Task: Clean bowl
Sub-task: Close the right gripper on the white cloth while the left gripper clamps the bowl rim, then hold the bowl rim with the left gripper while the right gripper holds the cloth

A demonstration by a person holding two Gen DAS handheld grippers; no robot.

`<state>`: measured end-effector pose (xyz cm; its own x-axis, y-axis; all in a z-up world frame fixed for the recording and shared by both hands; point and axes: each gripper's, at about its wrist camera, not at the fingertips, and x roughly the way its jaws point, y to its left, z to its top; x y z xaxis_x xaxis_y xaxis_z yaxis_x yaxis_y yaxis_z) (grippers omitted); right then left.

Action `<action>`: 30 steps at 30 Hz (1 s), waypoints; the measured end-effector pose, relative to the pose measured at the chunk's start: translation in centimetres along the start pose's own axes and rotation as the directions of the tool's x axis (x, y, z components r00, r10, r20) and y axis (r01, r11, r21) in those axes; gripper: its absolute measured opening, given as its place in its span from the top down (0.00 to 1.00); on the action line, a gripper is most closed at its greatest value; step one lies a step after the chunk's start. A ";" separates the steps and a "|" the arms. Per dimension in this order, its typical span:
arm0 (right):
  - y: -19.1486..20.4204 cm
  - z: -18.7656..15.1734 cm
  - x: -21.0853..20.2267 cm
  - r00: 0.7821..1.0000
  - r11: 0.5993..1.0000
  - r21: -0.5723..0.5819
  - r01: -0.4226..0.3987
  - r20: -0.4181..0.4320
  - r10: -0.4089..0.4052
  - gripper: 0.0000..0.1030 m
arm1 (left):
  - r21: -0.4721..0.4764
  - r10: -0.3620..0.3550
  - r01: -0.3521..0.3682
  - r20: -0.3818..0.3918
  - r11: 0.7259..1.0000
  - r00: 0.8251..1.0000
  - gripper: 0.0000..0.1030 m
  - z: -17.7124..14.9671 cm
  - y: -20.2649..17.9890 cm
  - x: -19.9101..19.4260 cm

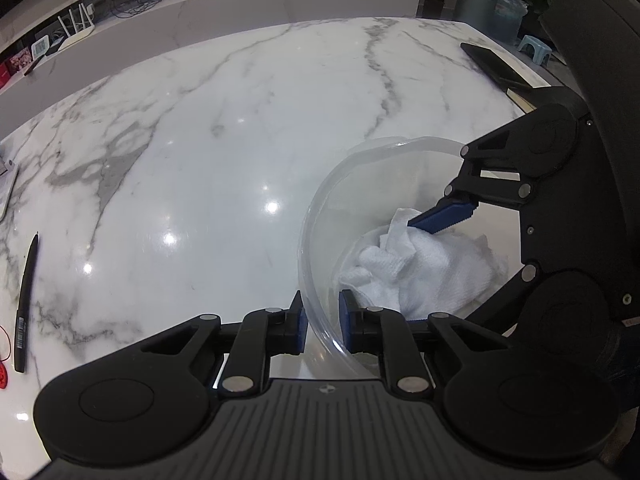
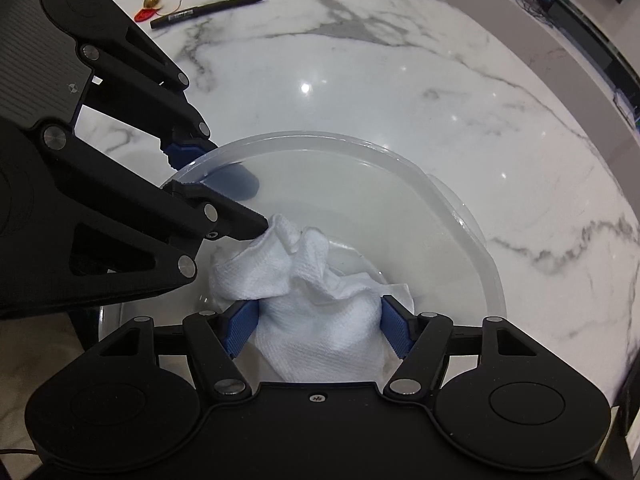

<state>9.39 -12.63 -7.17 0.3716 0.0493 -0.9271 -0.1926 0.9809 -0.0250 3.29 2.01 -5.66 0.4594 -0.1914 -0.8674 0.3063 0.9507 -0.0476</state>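
Observation:
A clear plastic bowl (image 1: 320,208) (image 2: 460,208) stands on the white marble table (image 1: 200,140). My left gripper (image 1: 323,320) is shut on the bowl's near rim, one blue pad outside the wall and one inside; in the right wrist view it (image 2: 216,184) clamps the rim at the left. A crumpled white cloth (image 1: 420,264) (image 2: 320,304) lies inside the bowl. My right gripper (image 2: 316,328) is shut on the cloth, with both blue pads pressed into it down in the bowl. In the left wrist view only one of its blue fingers (image 1: 440,218) shows, over the cloth.
A black pen (image 1: 25,304) (image 2: 208,8) lies at the table's left side, beside a red and gold trinket (image 2: 150,4). A dark phone (image 1: 494,66) lies at the far right edge. A white counter (image 1: 240,8) runs behind the table.

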 end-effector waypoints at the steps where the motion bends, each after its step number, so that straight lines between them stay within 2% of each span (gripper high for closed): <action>1: 0.0 0.0 -0.1 1.000 1.000 0.000 -0.011 0.002 0.011 0.56 | 0.002 0.000 0.000 0.000 1.000 1.000 0.86 0.0 0.0 0.0; 4: 0.6 0.0 -0.4 1.000 0.999 -0.016 -0.030 0.004 0.030 0.71 | 0.007 -0.001 0.001 0.001 1.000 1.000 0.86 0.0 0.0 0.1; 7: 0.9 -0.1 -0.5 1.000 0.999 -0.026 -0.021 0.004 0.021 0.75 | 0.014 0.003 -0.003 0.002 1.000 1.000 0.86 0.0 0.0 0.2; 11: 0.8 -0.4 -0.7 1.000 0.999 -0.020 -0.030 0.005 0.030 0.77 | 0.040 0.033 -0.034 0.015 0.999 0.999 0.86 -0.1 -0.3 0.2; 18: 0.9 -0.5 -0.8 0.999 0.999 -0.017 -0.033 -0.001 0.033 0.79 | 0.070 0.048 -0.047 -0.011 0.996 0.999 0.88 0.1 -0.9 0.4; 25: 0.1 -0.5 -0.5 0.998 0.998 -0.015 0.059 -0.004 -0.059 0.80 | 0.089 0.057 -0.056 -0.008 0.995 0.998 0.88 -0.1 -1.0 0.5; 30: 0.4 -0.3 -0.2 0.997 0.996 -0.033 0.077 0.008 -0.077 0.80 | 0.089 0.055 -0.054 -0.010 0.995 0.998 0.87 -0.1 -1.0 0.6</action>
<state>8.99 -12.32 -7.09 0.3923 -0.0252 -0.9195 -0.1935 0.9750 -0.1092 3.24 0.98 -6.18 0.4671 -0.1359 -0.8737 0.3541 0.9342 0.0440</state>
